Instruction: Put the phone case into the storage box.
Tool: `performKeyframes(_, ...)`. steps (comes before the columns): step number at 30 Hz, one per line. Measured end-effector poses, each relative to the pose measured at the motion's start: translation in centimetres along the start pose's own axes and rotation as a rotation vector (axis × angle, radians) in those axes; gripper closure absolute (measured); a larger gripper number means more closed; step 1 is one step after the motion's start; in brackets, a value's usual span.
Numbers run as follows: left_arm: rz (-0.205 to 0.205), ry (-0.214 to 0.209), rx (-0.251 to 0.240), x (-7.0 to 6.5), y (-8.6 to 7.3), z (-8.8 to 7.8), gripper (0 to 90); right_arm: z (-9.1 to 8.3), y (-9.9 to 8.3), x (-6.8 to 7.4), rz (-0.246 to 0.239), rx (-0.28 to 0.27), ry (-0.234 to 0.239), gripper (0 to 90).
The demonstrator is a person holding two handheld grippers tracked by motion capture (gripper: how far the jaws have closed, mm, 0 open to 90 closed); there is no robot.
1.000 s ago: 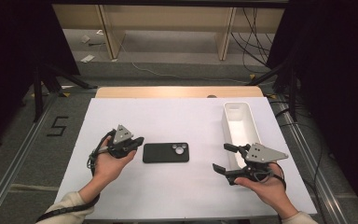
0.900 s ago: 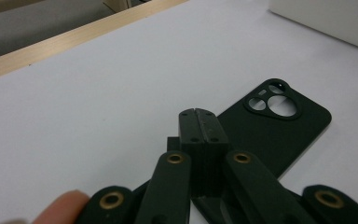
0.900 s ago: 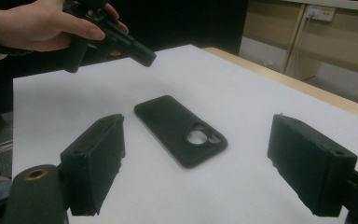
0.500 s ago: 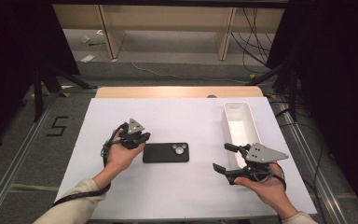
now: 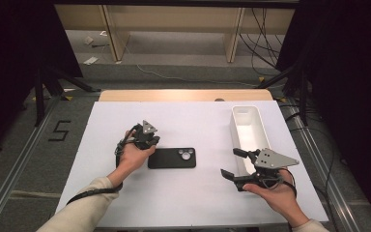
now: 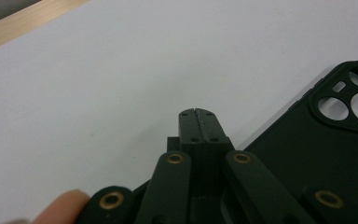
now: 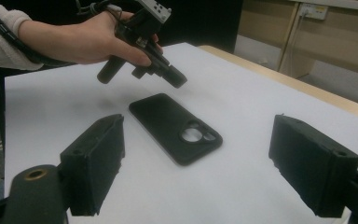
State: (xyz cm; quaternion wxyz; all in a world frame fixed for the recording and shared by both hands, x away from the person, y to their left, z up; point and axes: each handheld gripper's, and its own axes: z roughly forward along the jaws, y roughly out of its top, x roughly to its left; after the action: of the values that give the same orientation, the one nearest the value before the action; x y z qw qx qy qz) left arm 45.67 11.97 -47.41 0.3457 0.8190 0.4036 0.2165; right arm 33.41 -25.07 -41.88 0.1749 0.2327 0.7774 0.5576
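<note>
Left gripper (image 5: 150, 141), jaws pressed together, hovers above the near end of the black phone case (image 5: 172, 158) lying flat mid-table; descending closed, it would likely shove the case aside, not grasp it.

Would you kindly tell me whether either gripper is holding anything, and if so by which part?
Nothing is held. The left gripper is shut and empty above the black phone case; the right gripper stands open.

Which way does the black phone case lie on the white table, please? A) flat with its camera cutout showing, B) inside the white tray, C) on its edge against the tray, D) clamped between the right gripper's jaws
A: the black phone case lies flat on the table, its camera cutout showing, apart from the white tray and the open right gripper.
</note>
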Motion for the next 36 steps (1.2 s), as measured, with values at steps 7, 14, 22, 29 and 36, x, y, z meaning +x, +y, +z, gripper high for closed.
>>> performKeyframes(7,0.007,-0.002,0.024,0.0,0.0,0.9,89.9,0.0,0.0,0.0,0.0,-0.001,-0.007,18.5)
performKeyframes(14,0.007,-0.006,0.053,0.0,-0.2,1.4,90.0,0.0,0.0,0.0,-0.001,0.004,-0.006,18.3)
performKeyframes(22,0.001,-0.012,0.077,0.1,-0.5,1.7,89.9,0.0,0.0,0.0,0.0,0.002,-0.006,18.3)
performKeyframes(29,-0.004,-0.024,0.092,0.2,-0.5,1.6,89.9,0.0,-0.1,0.0,0.001,0.002,-0.006,18.4)
performKeyframes(36,0.008,-0.033,0.111,0.0,-0.5,1.3,90.0,0.0,-0.1,-0.1,0.003,0.002,-0.005,18.5)
